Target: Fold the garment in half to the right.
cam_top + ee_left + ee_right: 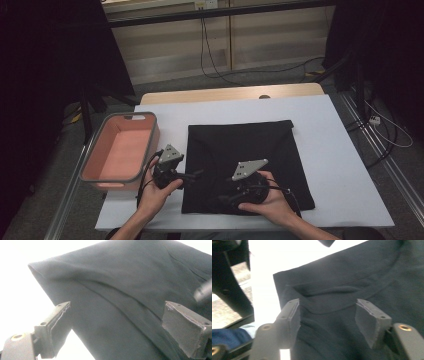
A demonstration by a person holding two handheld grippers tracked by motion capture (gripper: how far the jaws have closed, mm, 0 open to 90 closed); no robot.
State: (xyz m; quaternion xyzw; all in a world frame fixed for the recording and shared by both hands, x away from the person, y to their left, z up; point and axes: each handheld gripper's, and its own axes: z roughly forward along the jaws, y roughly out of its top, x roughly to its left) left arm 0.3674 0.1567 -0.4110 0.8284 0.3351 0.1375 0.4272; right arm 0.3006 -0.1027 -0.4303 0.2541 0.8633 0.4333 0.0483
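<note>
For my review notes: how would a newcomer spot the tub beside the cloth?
Start at the white table and find the folded black cloth at its middle. The tub sits just left of it, overhanging the table's left edge. It is the one salmon-pink, grey-rimmed rectangular container, open-topped.

We're looking at a lab setup: black curtains [55, 60] hanging around, loose black cables [215, 65] trailing across grey carpet [280, 75].

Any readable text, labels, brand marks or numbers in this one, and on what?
None can be read. The black cloth, the pink bin, the white table cover and the grey plates on the left gripper and the right gripper show no lettering. The wall socket at the top is too small to tell.
</note>
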